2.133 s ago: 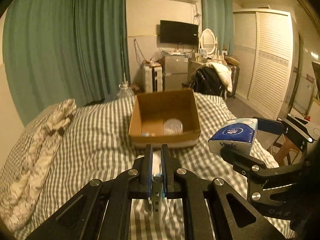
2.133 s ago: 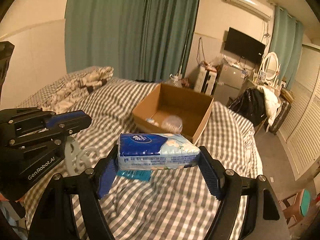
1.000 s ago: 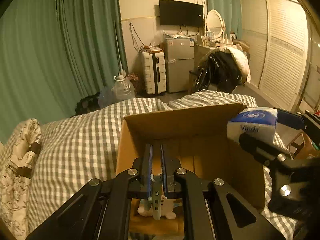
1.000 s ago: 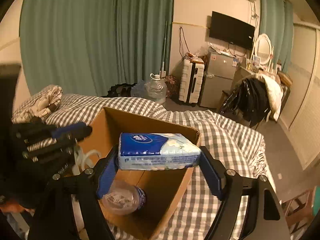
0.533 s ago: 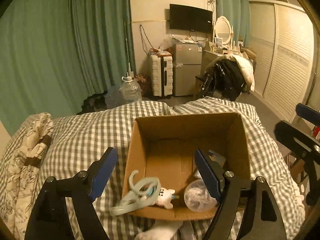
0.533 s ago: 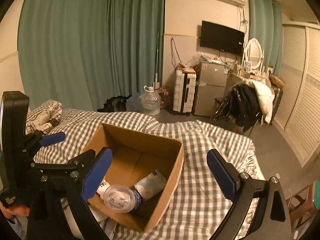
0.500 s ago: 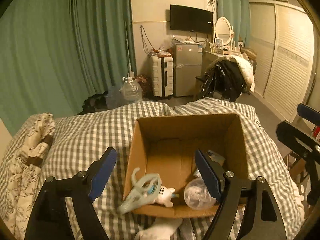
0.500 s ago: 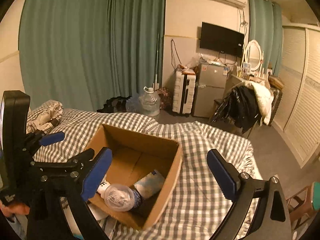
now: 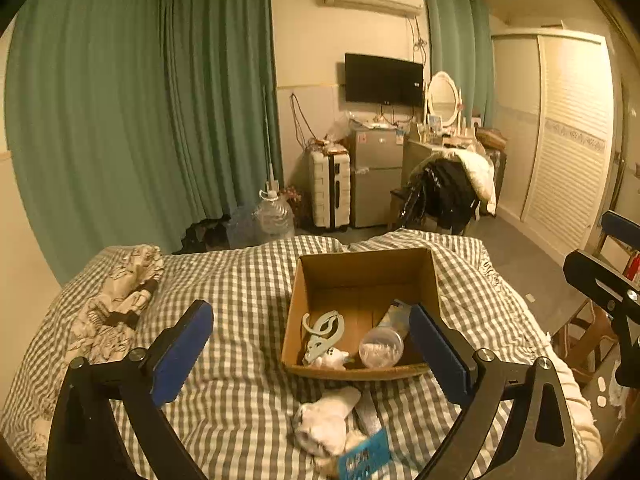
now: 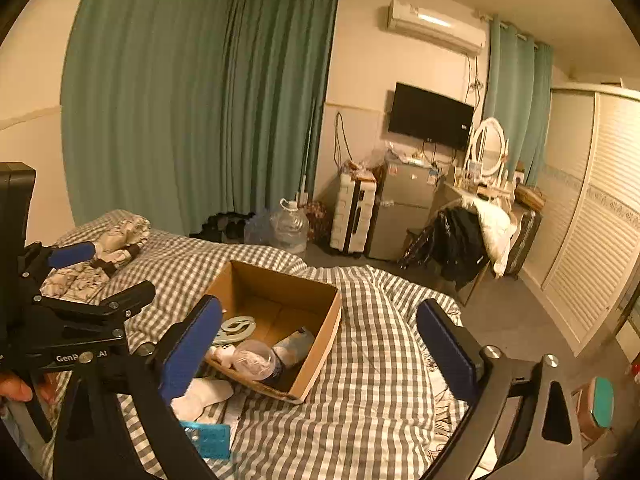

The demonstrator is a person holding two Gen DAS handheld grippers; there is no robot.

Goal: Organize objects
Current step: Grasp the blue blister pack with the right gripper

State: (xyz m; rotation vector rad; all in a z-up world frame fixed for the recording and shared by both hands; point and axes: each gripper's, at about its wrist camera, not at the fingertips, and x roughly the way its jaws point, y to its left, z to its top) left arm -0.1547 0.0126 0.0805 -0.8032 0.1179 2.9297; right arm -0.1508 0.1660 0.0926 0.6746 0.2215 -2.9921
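Both our left tool (image 9: 310, 354) and right tool (image 10: 320, 344) gape wide, holding nothing. The cardboard box (image 9: 362, 276) on the bed (image 9: 236, 280) holds four items; a white cloth (image 9: 326, 418) and blue comb (image 9: 366, 456) lie near, unpacked.

Below me lies a bed (image 9: 240, 280) under a grey-and-white checked cover. An open cardboard box (image 9: 362, 268) sits directly on it, right of centre. Near me, just in front of the box's near wall, lie a crumpled white cloth (image 9: 326, 420) and a blue perforated card (image 9: 366, 458), the card nearest of all. Far to the left, a patterned bundle of fabric (image 9: 120, 296) rests on the cover.
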